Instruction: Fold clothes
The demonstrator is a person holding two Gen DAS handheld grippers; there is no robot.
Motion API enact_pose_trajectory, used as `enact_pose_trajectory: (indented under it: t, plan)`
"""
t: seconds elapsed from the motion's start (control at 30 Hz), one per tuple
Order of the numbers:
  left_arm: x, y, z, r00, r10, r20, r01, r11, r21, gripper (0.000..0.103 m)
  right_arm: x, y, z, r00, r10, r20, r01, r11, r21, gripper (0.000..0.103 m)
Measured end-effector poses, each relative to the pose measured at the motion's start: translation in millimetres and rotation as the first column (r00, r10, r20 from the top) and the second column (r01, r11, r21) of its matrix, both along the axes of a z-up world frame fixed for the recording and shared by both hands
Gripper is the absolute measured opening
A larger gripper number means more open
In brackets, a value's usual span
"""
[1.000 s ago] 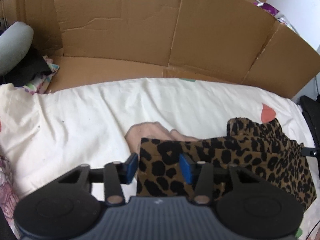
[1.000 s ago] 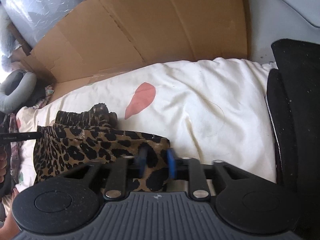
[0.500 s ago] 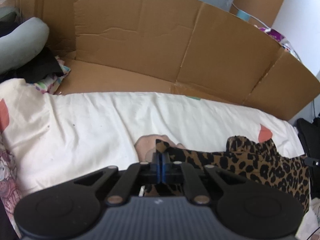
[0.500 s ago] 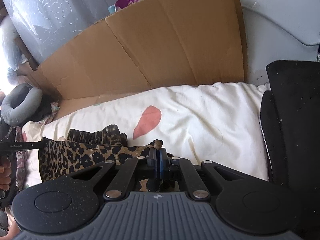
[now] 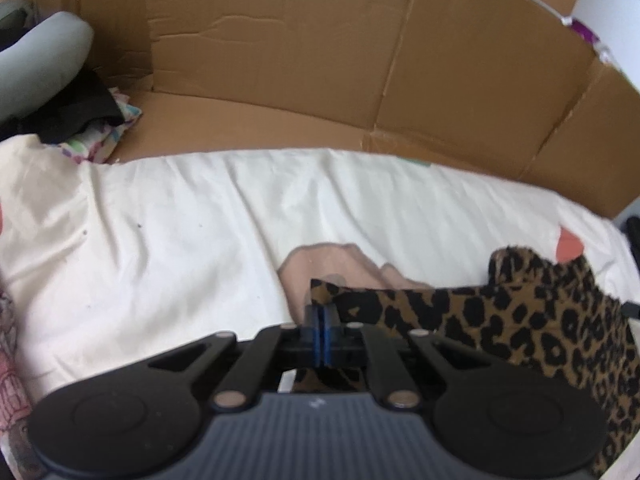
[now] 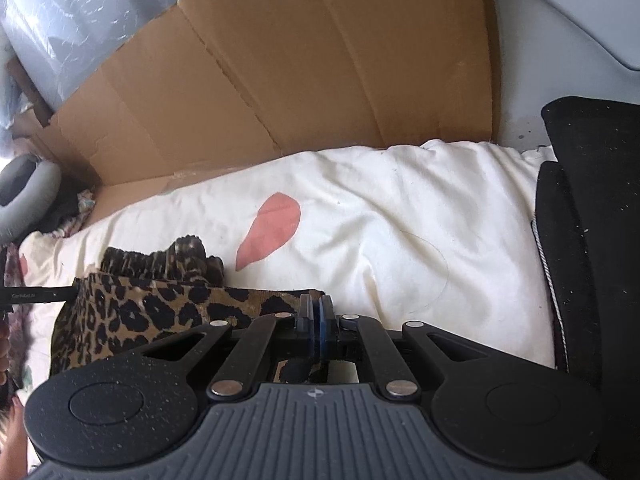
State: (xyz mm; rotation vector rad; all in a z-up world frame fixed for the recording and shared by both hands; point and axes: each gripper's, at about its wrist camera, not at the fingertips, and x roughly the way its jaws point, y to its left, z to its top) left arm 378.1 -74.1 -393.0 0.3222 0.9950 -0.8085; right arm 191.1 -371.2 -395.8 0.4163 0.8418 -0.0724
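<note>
Closest to us, our left gripper (image 5: pixel 321 314) pinches one corner of the leopard-print fabric garment (image 5: pixel 540 320), and our right gripper (image 6: pixel 316 306) pinches the other, both jaws pressed tight. Just beyond the fingertips lies the cream bedsheet (image 6: pixel 380 208); farther off stands the brown cardboard sheet (image 5: pixel 300 52).

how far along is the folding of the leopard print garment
Early. Done: both corners gripped, the left gripper and right gripper each having just closed their jaws on an edge of the leopard print garment. In hand: that edge, raised off the white sheet. Left: carrying it over to finish the fold; the far end is bunched.
</note>
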Motion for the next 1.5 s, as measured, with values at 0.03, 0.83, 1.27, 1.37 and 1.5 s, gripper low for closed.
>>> enact_pose_trajectory:
  t: [0.03,0.83,1.27,1.37,1.5]
  plan:
    - [-1.5,-1.2,-0.7,1.0,-0.005,0.008,0.005,1.0,0.009,0.008,0.3,-0.1,-0.9,1.0,-0.001,-0.002,0.001,1.0,0.001,0.0]
    - [-15.4,-16.4,-4.4,0.992,-0.09,0.088,0.086,0.995,0.054,0.03,7.0,7.0,-17.5,0.996,0.021,-0.091,-0.018,0.999,0.027,0.041]
    - [-10.8,-22.2,-9.8,0.994,-0.086,0.065,0.081,0.993,0.081,0.049,15.1,23.2,-20.5,0.992,0.091,-0.092,-0.097,0.993,-0.072,0.031]
    - [-13.5,-23.5,-9.6,0.995,-0.072,0.066,0.067,0.994,0.085,0.049,13.7,23.7,-17.4,0.991,0.102,-0.088,-0.109,0.991,-0.077,0.014]
    - [-17.0,-23.9,-10.3,0.996,-0.072,0.058,0.068,0.995,0.069,0.042,6.6,22.4,-8.7,0.995,0.078,-0.062,-0.083,0.993,-0.088,0.006]
